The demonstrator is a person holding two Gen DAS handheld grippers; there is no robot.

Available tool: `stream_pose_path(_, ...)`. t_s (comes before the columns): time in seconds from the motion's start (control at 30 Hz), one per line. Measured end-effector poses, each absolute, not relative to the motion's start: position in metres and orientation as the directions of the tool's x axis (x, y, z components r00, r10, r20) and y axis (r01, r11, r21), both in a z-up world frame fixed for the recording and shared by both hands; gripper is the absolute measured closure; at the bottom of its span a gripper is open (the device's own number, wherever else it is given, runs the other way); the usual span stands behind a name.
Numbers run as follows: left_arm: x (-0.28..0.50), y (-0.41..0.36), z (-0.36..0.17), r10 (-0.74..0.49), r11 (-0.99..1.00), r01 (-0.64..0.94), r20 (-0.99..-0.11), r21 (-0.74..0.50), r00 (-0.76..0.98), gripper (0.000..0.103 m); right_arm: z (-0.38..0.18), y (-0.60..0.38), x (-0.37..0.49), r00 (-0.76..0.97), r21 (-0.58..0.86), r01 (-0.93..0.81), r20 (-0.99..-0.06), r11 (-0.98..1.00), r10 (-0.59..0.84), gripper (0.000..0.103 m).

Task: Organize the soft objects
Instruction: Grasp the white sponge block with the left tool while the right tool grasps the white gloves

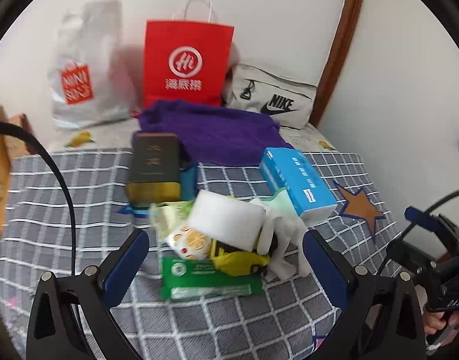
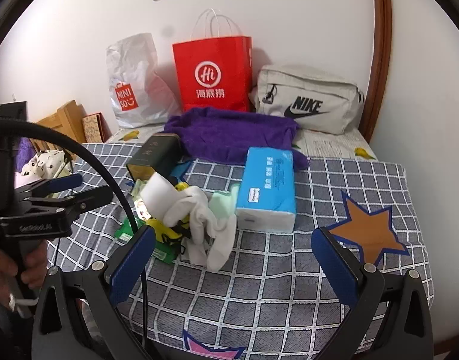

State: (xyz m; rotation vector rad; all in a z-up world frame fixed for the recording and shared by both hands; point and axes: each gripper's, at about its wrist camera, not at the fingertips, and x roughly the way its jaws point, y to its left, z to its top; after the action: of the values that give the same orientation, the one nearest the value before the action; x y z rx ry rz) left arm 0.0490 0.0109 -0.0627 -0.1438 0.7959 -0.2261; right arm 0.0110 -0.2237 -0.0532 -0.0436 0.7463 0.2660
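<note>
A heap of soft things lies on the checked bed cover [image 1: 79, 210]: a white sponge block [image 1: 227, 219], white socks [image 2: 211, 225], a yellow cloth [image 1: 238, 262], a green wipes packet [image 1: 205, 279], a lemon-print packet [image 1: 188, 243] and a blue tissue pack [image 1: 295, 177]. A purple towel [image 1: 217, 129] lies behind. My left gripper [image 1: 226, 258] is open, its pads either side of the heap's near edge, holding nothing. My right gripper [image 2: 234, 255] is open and empty, just right of the socks. The tissue pack also shows in the right wrist view [image 2: 267, 189].
A dark box [image 1: 154, 168] stands left of the heap. A red paper bag [image 1: 187, 63], a white Miniso bag [image 1: 85, 69] and a grey Nike pouch [image 1: 274, 96] lean on the back wall. A wooden rack [image 2: 64, 123] stands beyond the bed's left edge.
</note>
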Motion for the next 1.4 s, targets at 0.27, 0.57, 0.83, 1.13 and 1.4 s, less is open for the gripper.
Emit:
stream_pose_path(0.27,0.09,0.002,-0.096,-0.259,0.965,0.201,-0.736,-0.169,0.625,0.0,-0.075,-0.232,0.033,0.663,0.069,-0.228,-0.72,0.971,0.206,0.0)
stream_pose_path(0.57,0.117,-0.011,-0.123,-0.296,0.94,0.313,-0.775,-0.132,0.559,0.0,-0.097,-0.233,0.058,0.607,0.081,-0.231,-0.767,0.97,0.209,0.0)
stream_pose_path(0.83,0.112,0.009,-0.111,-0.368,0.922,0.324,-0.733,-0.211,0.572,0.024,-0.113,-0.222,0.077,0.561,0.134,-0.261,-0.785,0.956,0.263,0.001)
stream_pose_path(1.13,0.107,0.039,-0.101,-0.296,0.952,0.253,-0.749,-0.176,0.593,0.023,-0.145,-0.197,0.113,0.467,0.282,-0.265,-0.799,0.922,0.379,0.003)
stream_pose_path(1.4,0.106,0.042,-0.104,-0.289,0.955,0.235,-0.756,-0.182,0.588,0.023,-0.172,-0.183,0.135,0.411,0.39,-0.268,-0.781,0.881,0.471,0.054)
